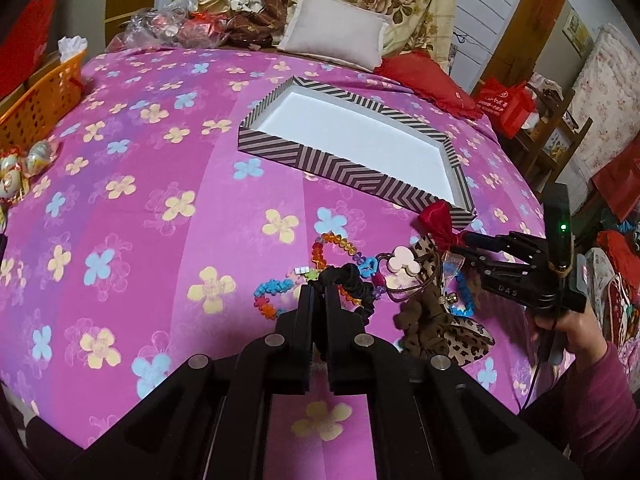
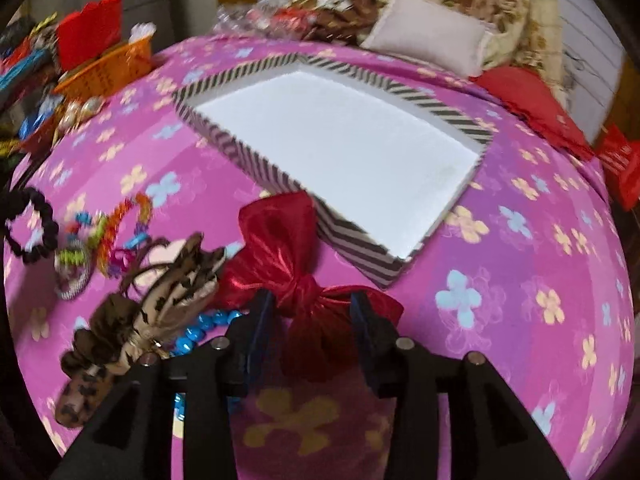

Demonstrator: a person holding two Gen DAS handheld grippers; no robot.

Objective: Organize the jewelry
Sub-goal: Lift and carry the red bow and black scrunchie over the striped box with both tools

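Observation:
A striped box (image 1: 340,168) with a white inside (image 2: 344,148) lies on the pink flowered bedspread. In front of it is a heap of hair accessories and bead bracelets (image 1: 332,248). My left gripper (image 1: 319,292) is shut on a black scrunchie (image 1: 352,280), which also shows in the right wrist view (image 2: 30,226). My right gripper (image 2: 312,304) is open, its jaws on either side of a red satin bow (image 2: 288,256), also seen in the left wrist view (image 1: 436,224). A leopard-print bow (image 2: 160,304) and blue beads (image 2: 200,328) lie to its left.
An orange basket (image 1: 36,104) stands at the bed's left edge, with wrapped eggs (image 1: 24,168) beside it. A beige pillow (image 1: 336,32), a red cushion (image 1: 428,76) and piled fabrics lie at the far end. Red bags (image 1: 508,108) stand to the right.

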